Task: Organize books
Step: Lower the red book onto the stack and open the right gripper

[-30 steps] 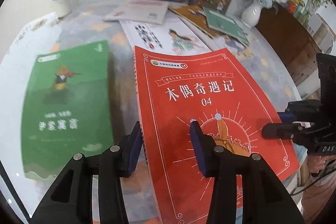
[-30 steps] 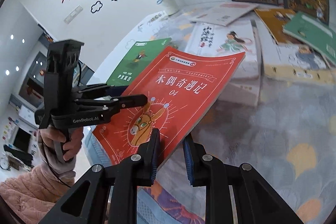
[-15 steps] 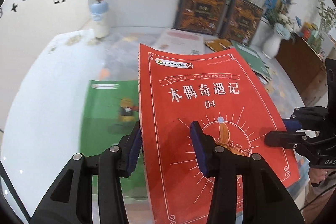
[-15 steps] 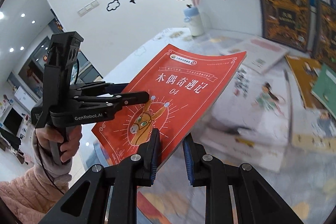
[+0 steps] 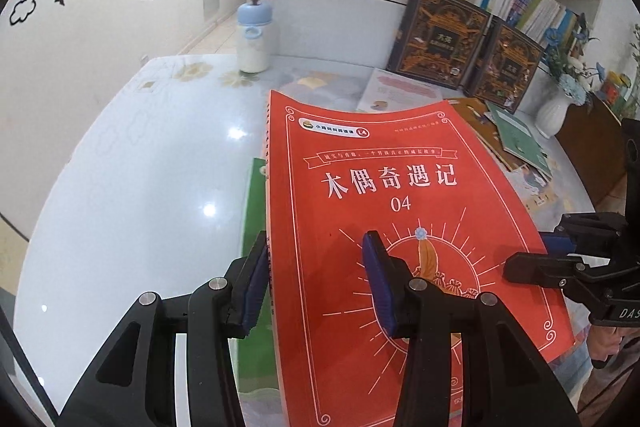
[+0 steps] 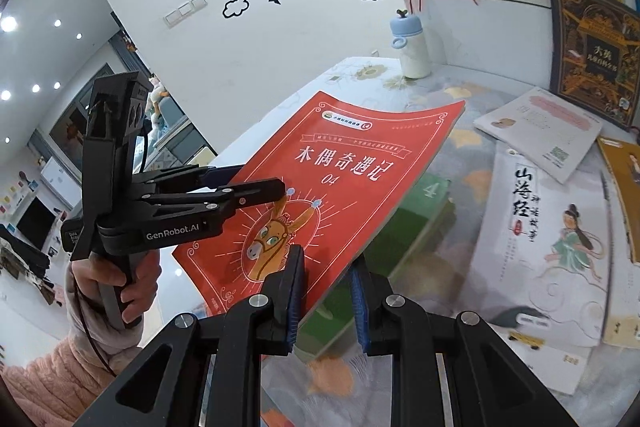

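Left wrist view: the red book (image 5: 400, 227) is seen pinched at its spine-side edge by the left hand-held gripper (image 5: 320, 283), one pad under the spine and the other pressed on the cover. At the opposite long edge, to the right of that hand-held gripper, the right hand-held gripper (image 5: 536, 259) is clamped on the same book. In the right wrist view the book (image 6: 340, 179) is seen gripped near its lower corner between the closely set pads of the right hand-held gripper (image 6: 326, 295), with the left hand-held gripper (image 6: 256, 187) reaching in from the left in a person's hand (image 6: 120, 279). The book is held tilted and clear of the surface (image 5: 120, 187), above a green book (image 6: 412, 227) that lies just beyond and below the pads. The far edge of the cover is visibly bowed, so the book is judged to be a light, flexible paperback with a smooth, possibly slippery cover. A hold close to the spine, where it is stiffest, would probably be steadier. Other books (image 6: 552, 227) lie flat to the right.
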`<state>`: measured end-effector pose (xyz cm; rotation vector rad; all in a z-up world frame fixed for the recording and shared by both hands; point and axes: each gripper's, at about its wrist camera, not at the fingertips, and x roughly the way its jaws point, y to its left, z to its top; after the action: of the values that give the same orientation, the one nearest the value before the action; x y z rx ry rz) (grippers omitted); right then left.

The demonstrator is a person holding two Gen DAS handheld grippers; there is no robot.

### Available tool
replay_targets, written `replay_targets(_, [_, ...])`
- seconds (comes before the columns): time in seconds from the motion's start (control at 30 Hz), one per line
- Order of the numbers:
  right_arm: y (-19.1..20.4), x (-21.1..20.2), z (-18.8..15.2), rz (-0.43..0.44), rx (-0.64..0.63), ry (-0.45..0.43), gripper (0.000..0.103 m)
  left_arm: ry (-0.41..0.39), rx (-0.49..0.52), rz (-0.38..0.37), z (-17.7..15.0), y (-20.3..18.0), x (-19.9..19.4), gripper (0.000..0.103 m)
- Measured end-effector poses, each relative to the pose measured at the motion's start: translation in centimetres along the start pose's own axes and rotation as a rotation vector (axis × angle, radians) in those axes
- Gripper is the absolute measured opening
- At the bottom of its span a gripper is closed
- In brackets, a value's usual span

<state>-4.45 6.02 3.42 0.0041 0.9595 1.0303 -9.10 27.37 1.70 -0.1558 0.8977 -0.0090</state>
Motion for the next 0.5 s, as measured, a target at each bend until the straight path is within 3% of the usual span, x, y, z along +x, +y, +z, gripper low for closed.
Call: replay_targets(0.5, [-2.0,6.3,-1.7,0.019,0.089,0.078,0.021,0.070,-0.009,0.005,-2.3,2.8,4.4,0.042])
